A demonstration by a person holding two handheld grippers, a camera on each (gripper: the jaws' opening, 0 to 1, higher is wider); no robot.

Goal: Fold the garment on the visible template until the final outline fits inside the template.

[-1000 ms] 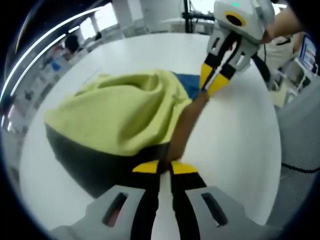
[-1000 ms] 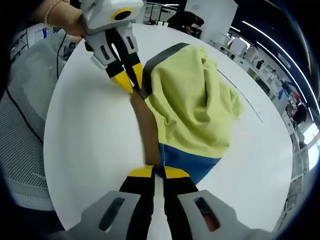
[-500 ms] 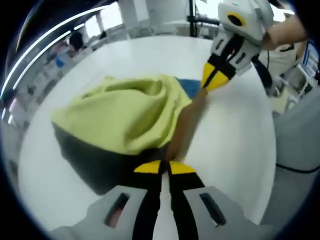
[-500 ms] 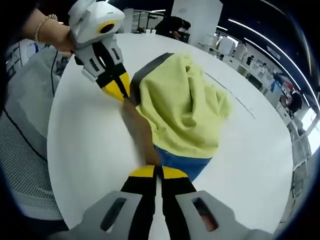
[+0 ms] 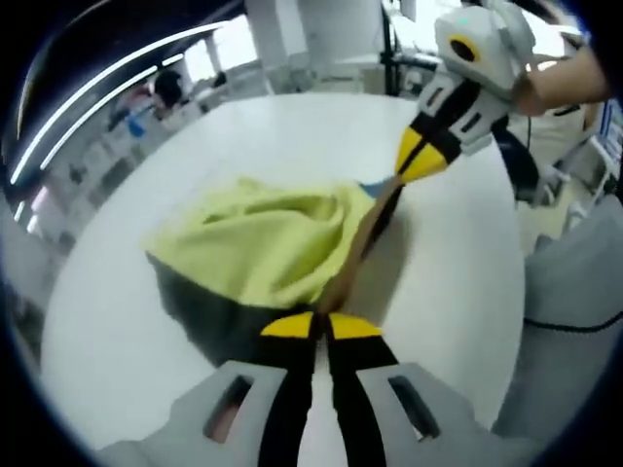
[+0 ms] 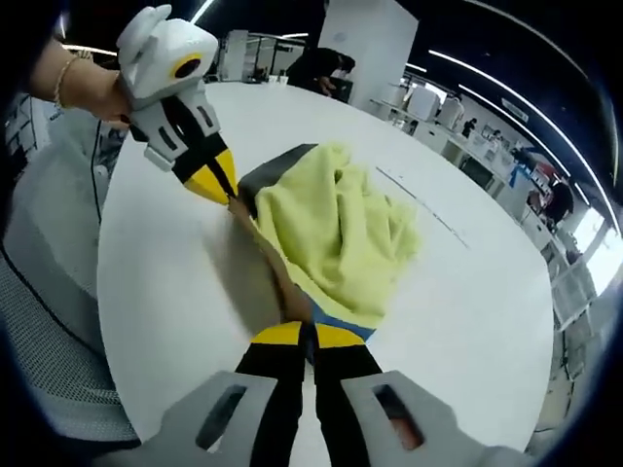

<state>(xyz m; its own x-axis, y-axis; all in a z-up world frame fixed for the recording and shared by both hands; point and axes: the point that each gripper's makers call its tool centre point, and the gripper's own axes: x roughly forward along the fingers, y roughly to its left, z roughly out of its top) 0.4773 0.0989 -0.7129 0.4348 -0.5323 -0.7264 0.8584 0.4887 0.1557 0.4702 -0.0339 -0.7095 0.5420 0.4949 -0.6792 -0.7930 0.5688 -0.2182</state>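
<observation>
A yellow-green garment (image 5: pixel 263 243) (image 6: pixel 336 233) lies bunched on the white table. Its brown edge (image 5: pixel 355 248) (image 6: pixel 273 268) is stretched taut between both grippers. My left gripper (image 5: pixel 320 324) is shut on one end of that edge; it also shows at the upper left of the right gripper view (image 6: pixel 212 183). My right gripper (image 6: pixel 310 336) is shut on the other end and appears at the upper right of the left gripper view (image 5: pixel 421 165). A dark patch (image 5: pixel 209 311) (image 6: pixel 273 170) shows under the yellow cloth, and a blue strip (image 6: pixel 341 324) peeks out near my right gripper.
The round white table (image 5: pixel 292 126) (image 6: pixel 467 321) has bare surface all around the garment. A grey mesh chair (image 6: pixel 49 321) (image 5: pixel 574 311) stands at its edge. A hand with a bracelet (image 6: pixel 78 83) holds the left gripper. Desks and people are far behind.
Both grippers have drawn up and back with the brown edge still held. The yellow cloth has gathered into a tighter bunch, and less blue shows.
</observation>
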